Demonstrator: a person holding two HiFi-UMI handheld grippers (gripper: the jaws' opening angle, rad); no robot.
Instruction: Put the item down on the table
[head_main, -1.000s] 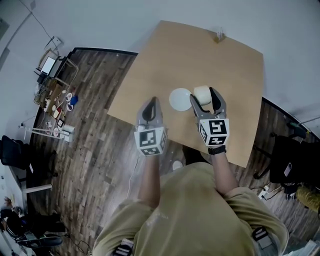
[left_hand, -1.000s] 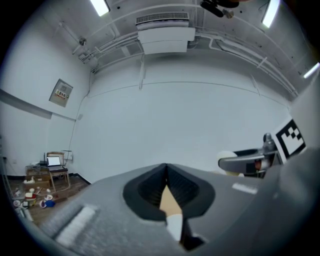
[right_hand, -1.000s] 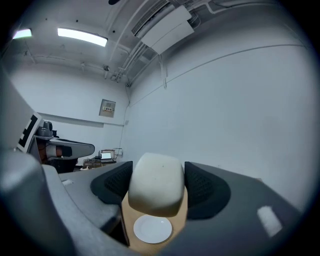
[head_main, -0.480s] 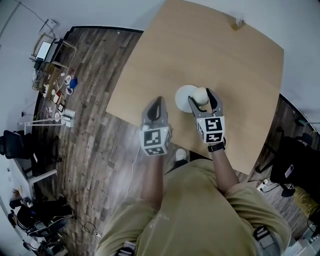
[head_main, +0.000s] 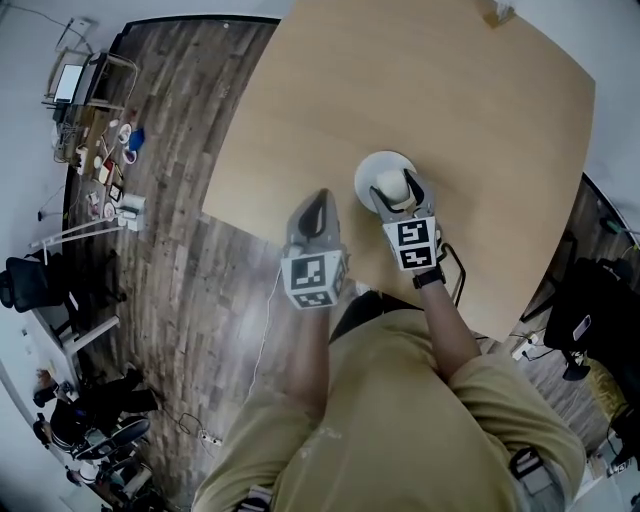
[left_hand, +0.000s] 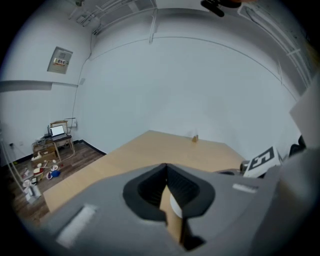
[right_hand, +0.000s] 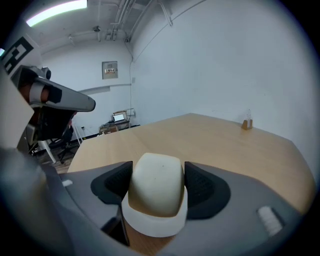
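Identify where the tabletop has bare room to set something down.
Bare table stretches from the white plate to the small object at the far corner, and right of the plate. Crowded: the near edge, where the right tool grips the cream item at the plate.

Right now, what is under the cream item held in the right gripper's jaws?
A white plate on the wooden table lies under the cream item. The item hides the plate's middle, so contact cannot be told.

You hold the cream, round-topped item (right_hand: 156, 186) upright between the right gripper's (head_main: 396, 187) pads, directly over the white plate (head_main: 369, 168) on the table (head_main: 480, 110).
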